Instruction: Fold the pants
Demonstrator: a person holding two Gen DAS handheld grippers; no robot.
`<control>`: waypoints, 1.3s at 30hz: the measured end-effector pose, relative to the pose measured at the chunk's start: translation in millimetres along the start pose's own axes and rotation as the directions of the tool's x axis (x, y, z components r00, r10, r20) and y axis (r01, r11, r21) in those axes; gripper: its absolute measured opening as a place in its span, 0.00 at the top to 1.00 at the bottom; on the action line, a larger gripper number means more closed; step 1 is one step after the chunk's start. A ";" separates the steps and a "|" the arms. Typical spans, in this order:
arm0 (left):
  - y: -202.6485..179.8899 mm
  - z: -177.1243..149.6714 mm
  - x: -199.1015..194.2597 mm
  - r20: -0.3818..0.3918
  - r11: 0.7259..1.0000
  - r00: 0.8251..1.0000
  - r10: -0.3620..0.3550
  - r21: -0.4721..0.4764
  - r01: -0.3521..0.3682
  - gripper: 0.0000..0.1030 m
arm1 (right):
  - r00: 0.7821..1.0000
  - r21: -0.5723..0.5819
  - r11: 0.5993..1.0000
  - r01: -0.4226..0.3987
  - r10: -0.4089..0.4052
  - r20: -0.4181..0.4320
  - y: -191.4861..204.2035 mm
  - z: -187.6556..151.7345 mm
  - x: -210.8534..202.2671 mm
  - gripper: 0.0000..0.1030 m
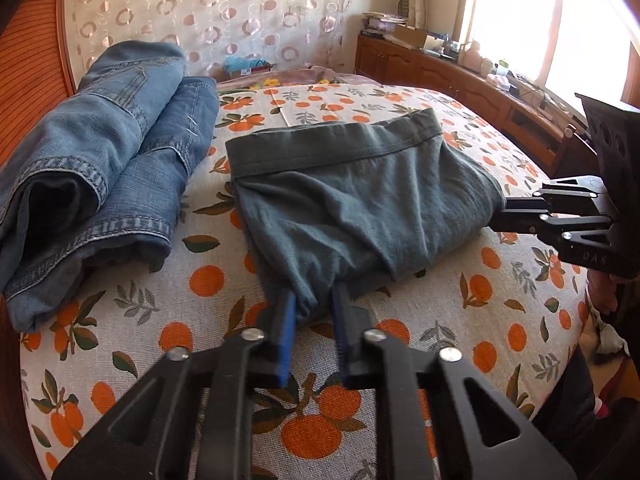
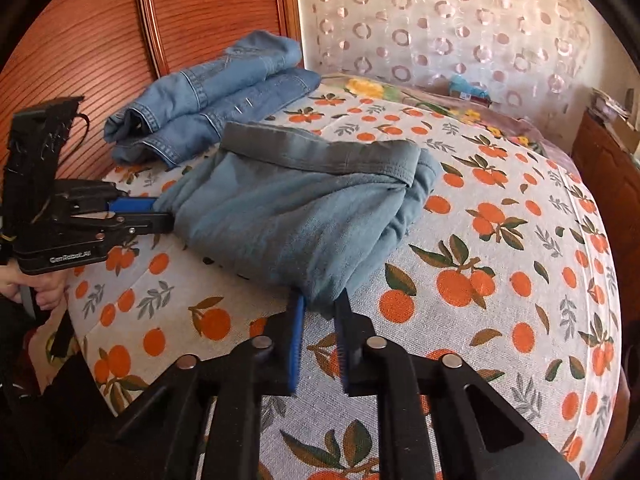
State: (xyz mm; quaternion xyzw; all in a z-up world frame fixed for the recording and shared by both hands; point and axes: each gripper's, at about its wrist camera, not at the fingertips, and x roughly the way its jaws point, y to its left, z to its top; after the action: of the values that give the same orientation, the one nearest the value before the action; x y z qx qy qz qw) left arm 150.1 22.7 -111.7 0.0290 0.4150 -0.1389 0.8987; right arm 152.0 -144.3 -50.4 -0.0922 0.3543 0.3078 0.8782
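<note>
A bed (image 1: 460,300) covered with a cloth printed in oranges and leaves is seen in a bedroom, with a ribbed wooden headboard (image 2: 80,52) along one side, a circle-patterned curtain (image 1: 224,8) at the far end and a low wooden cabinet (image 1: 460,80) under a bright window.

The grey-green pants (image 1: 352,200), already folded into a short bundle, are found near the bed's middle, waistband toward the far end, the near fold close to the near edge. A pair of folded jeans (image 1: 100,160) is laid just beside them, against the headboard side; a narrow strip of cover is left between the two.

The left tongs (image 1: 314,304) are clamped on the near corner of the pants on the jeans side, cloth pinched between the blue pads. The right tongs (image 2: 320,308) are clamped on the other near corner in the same manner. Each tool is seen from the other's camera entering level from the side, a hand (image 2: 44,292) on the left one's grip.

Bare cover is available toward the cabinet side and the far end; little is left along the near edge.
</note>
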 end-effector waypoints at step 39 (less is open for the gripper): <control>-31.2 -71.7 -77.5 0.027 0.997 0.997 -0.066 -0.039 0.067 0.90 | 0.997 0.132 0.990 -0.060 0.053 0.053 7.2 -93.1 -93.5 0.91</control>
State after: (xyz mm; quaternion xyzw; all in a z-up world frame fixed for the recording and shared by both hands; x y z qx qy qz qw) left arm 40.8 22.2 -98.2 -0.0047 0.4070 -0.1609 0.8992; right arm 42.7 -218.4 -54.7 -0.0158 0.3548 0.3103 0.8818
